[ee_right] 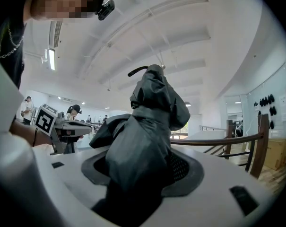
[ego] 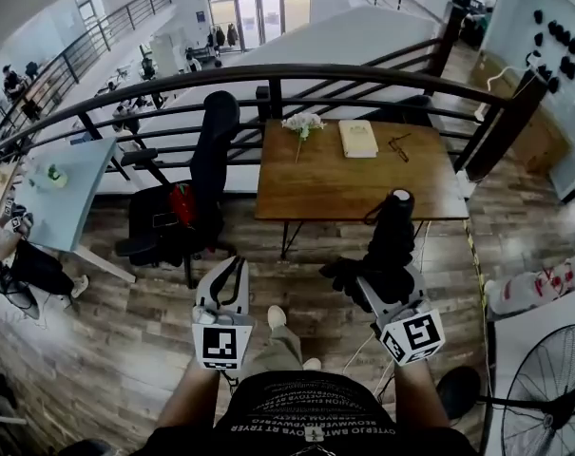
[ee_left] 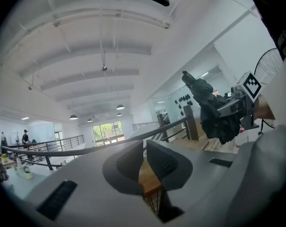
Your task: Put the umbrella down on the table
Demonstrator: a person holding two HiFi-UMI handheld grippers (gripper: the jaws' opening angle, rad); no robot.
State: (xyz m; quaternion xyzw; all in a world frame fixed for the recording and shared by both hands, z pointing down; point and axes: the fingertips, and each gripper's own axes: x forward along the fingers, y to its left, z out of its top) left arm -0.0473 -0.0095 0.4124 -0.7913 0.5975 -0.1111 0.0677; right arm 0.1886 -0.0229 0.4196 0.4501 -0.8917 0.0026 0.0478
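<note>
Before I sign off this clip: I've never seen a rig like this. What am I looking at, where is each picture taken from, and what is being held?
There is no robot here. A person stands holding a two-jaw gripper in each hand. The head view comes from a camera on their head, looking steeply down. The other two views come from cameras riding on each gripper, looking along its jaws. The right gripper is closed on a folded black umbrella. The left gripper holds nothing, and its jaws are drawn together. Ahead stands a wooden table with a sprig of white flowers, a pale book and a small dark item I cannot identify. The umbrella is not yet on the table.
</note>
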